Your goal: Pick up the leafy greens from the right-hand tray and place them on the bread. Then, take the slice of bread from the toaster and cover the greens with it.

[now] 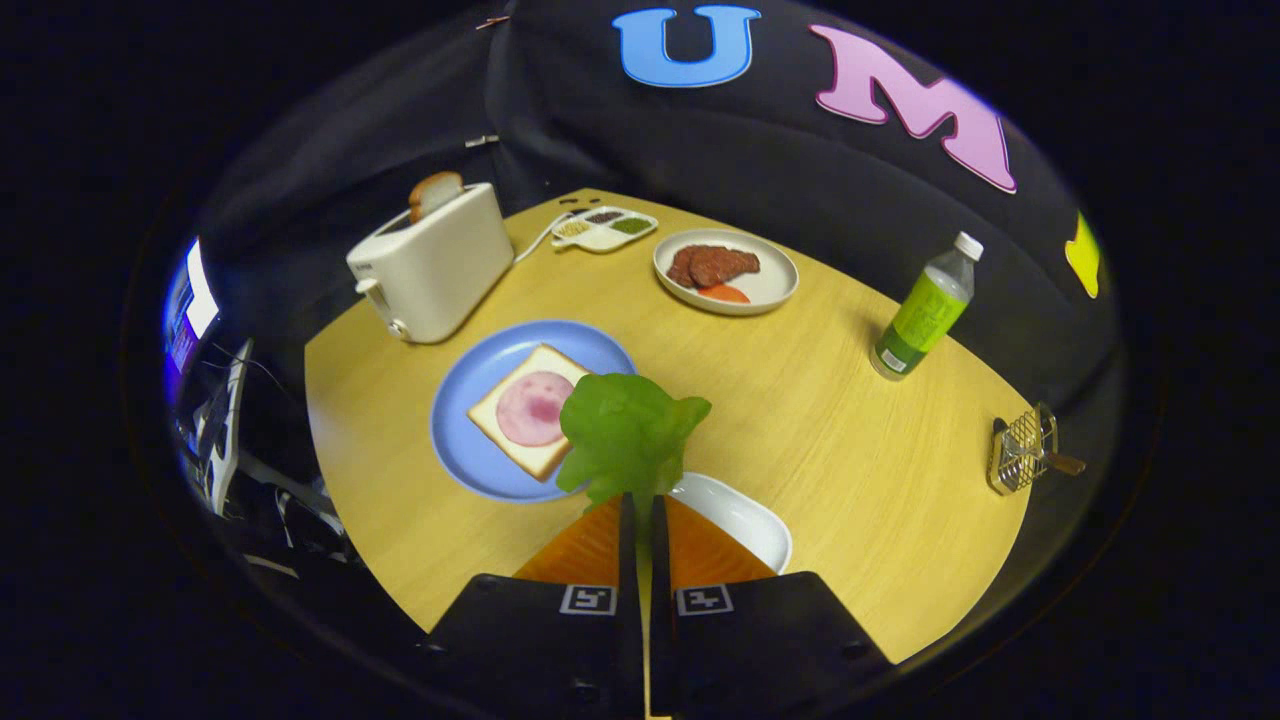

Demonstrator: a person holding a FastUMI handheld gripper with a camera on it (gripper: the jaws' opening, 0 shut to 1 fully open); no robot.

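Note:
My gripper (642,500) is shut on the leafy greens (625,432), which stand up from the two orange fingers (590,548) and hang above the table. Just under and right of the fingers lies the white tray (745,520). Beyond the greens to the left, a blue plate (480,462) carries a slice of bread (528,410) topped with a pink round of ham (534,407). The greens overlap the plate's right rim in the view. Further back on the left stands a white toaster (432,262) with a second bread slice (436,193) sticking out of its slot.
A white plate (770,290) with dark meat slices and a tomato piece sits at the back. A small divided dish (605,230) lies behind the toaster. A green-labelled bottle (925,315) stands to the right, and a wire rack (1022,452) sits near the table's right edge.

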